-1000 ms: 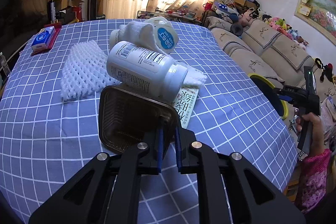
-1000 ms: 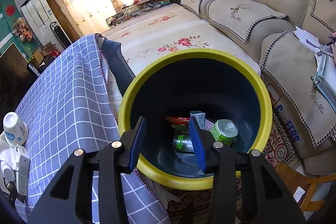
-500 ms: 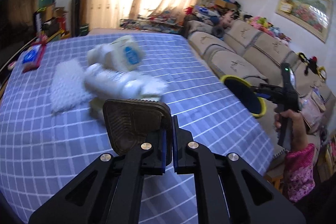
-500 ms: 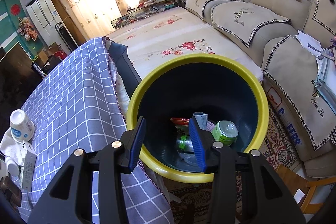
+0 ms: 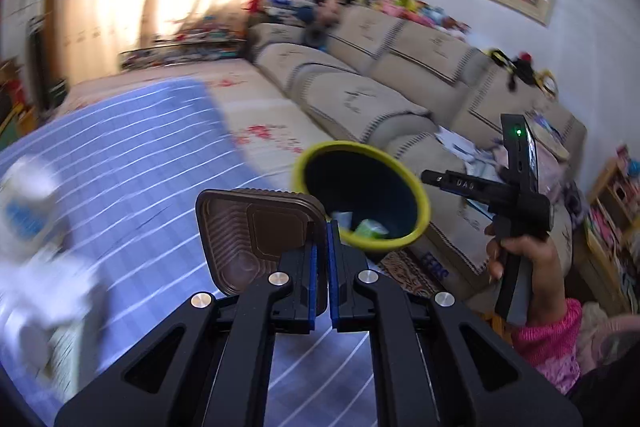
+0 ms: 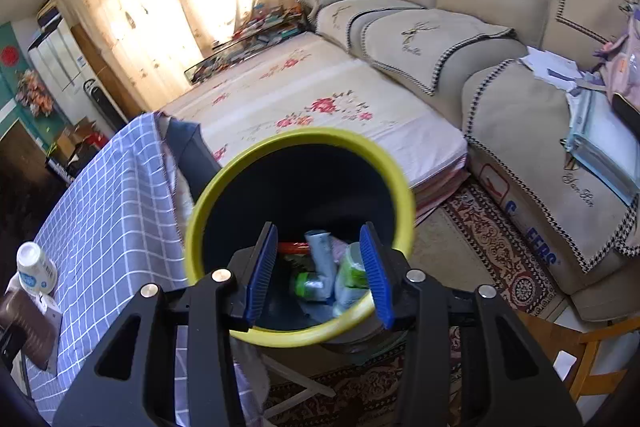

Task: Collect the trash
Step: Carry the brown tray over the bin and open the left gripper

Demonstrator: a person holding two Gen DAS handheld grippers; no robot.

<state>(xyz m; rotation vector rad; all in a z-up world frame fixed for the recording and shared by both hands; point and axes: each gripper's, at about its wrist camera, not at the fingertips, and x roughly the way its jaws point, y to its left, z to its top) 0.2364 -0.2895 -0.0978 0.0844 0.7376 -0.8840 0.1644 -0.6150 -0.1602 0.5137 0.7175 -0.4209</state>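
The left gripper's (image 5: 322,259) fingers were clamped on the edge of a brown plastic tray (image 5: 256,227), lifted above the checked bench (image 5: 132,167) and just beside the yellow-rimmed bin (image 5: 362,195). The right gripper's (image 6: 318,267) fingers stood apart, astride the bin's near rim, though whether they pressed it was unclear. The tray looked light and thin, ribbed, with rounded corners and a glossy, likely slippery face; an edge pinch suited it, though the wall could flex. The bin, smooth plastic and dark inside, held bottles (image 6: 320,267). A white bottle (image 6: 36,267) lay on the bench.
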